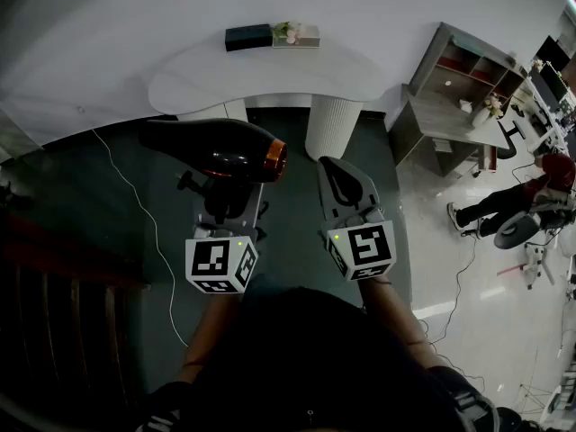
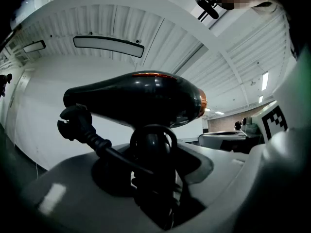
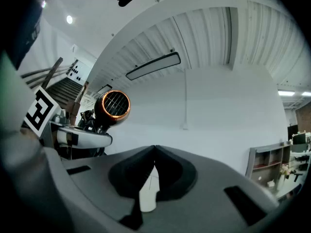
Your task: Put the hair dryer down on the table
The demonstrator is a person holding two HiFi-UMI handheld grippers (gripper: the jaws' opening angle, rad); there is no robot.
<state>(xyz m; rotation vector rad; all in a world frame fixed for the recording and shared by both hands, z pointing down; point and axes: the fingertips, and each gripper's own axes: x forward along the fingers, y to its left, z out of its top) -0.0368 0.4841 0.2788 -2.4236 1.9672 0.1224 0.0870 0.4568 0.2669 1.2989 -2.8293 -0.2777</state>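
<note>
A black hair dryer (image 1: 220, 149) with an orange ring at its nozzle is held in the air, nozzle to the right, in front of the white curved table (image 1: 270, 79). My left gripper (image 1: 225, 192) is shut on its handle from below. In the left gripper view the hair dryer (image 2: 141, 98) stands above the jaws, its handle (image 2: 150, 147) clamped between them, and its plug (image 2: 73, 123) sticks out to the left. My right gripper (image 1: 337, 176) hangs beside it, shut and empty. In the right gripper view its tips (image 3: 154, 149) meet, and the hair dryer's grille (image 3: 112, 107) shows at the left.
A dark box (image 1: 248, 36) and a flower box (image 1: 297, 34) sit at the table's far edge. A grey shelf desk (image 1: 459, 88) stands at the right, with a seated person (image 1: 531, 196) beyond it. A white cable (image 1: 135, 196) runs over the dark floor; stairs (image 1: 54, 304) lie at the left.
</note>
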